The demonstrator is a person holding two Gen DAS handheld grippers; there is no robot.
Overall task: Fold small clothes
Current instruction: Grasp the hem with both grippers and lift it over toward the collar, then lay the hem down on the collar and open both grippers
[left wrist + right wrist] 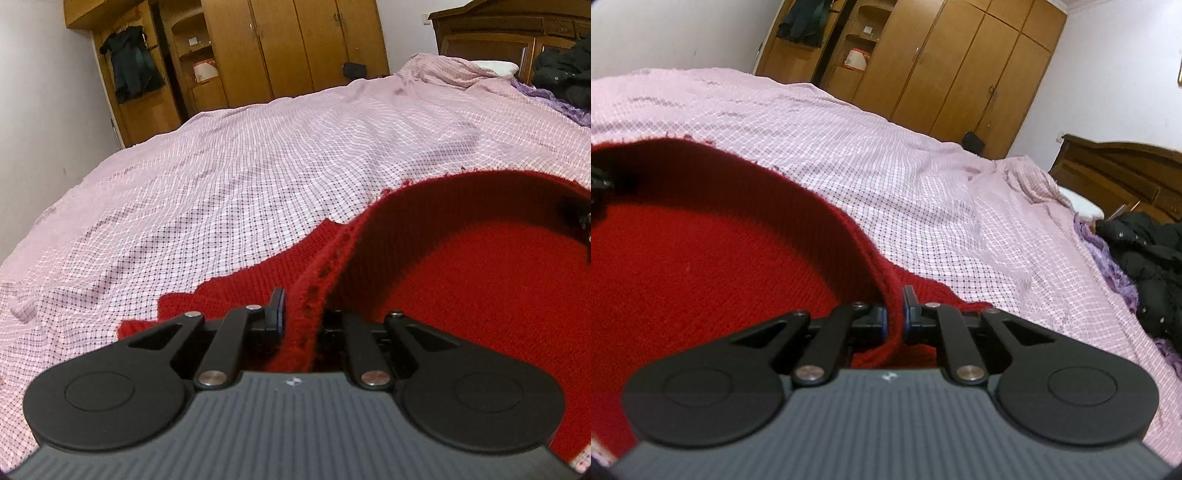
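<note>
A small red knitted garment (480, 280) lies on the pink checked bedsheet (240, 177). My left gripper (301, 317) is shut on its lifted edge, which arches up and to the right. My right gripper (894, 317) is shut on the other end of the same raised edge of the red garment (701, 266). The flat part of the garment lies under the arch between both grippers. The other gripper shows dark at the right edge of the left wrist view and at the left edge of the right wrist view.
The bedsheet (942, 177) stretches far ahead. A black jacket (1145, 258) and purple cloth (1108, 258) lie near the wooden headboard (1126, 173). A wooden wardrobe (295, 44) stands beyond the bed.
</note>
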